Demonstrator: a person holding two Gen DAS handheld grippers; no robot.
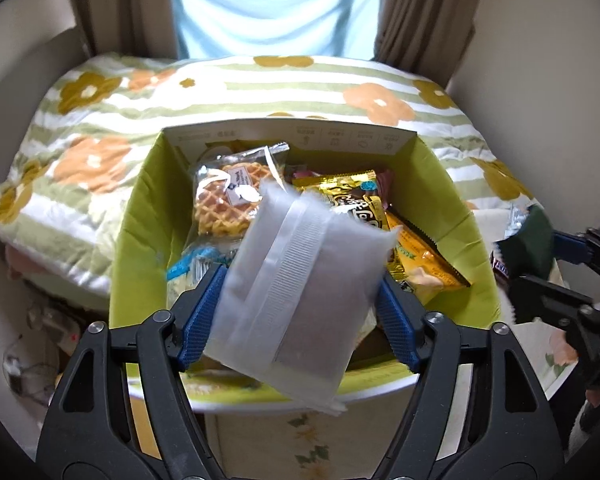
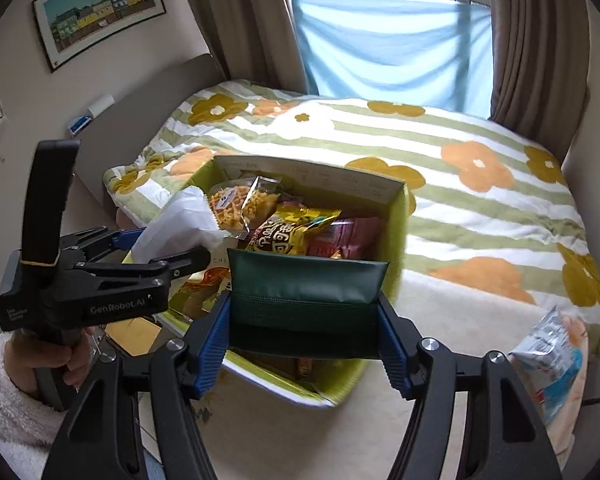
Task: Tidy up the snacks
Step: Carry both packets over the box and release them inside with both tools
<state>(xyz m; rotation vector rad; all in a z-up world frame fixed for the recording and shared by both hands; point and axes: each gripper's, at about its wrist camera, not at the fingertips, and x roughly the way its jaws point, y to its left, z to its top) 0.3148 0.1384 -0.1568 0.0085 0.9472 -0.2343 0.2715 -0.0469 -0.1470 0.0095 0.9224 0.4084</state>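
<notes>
Now white pouch [image 1: 296, 288] sits btwn left jaws, green pouch [image 2: 306, 300] btwn right.

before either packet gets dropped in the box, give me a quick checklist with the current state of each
1. Left gripper holds the white packet between both pads: ok.
2. Right gripper holds the dark green packet: ok.
3. White packet over the green box opening: ok.
4. Green packet over the opening: ok, near the front rim.
5. Free room inside among the waffle pack and yellow wrappers: cannot tell.
6. Blue-white packet on the bed not yet boxed: not ok.
</notes>
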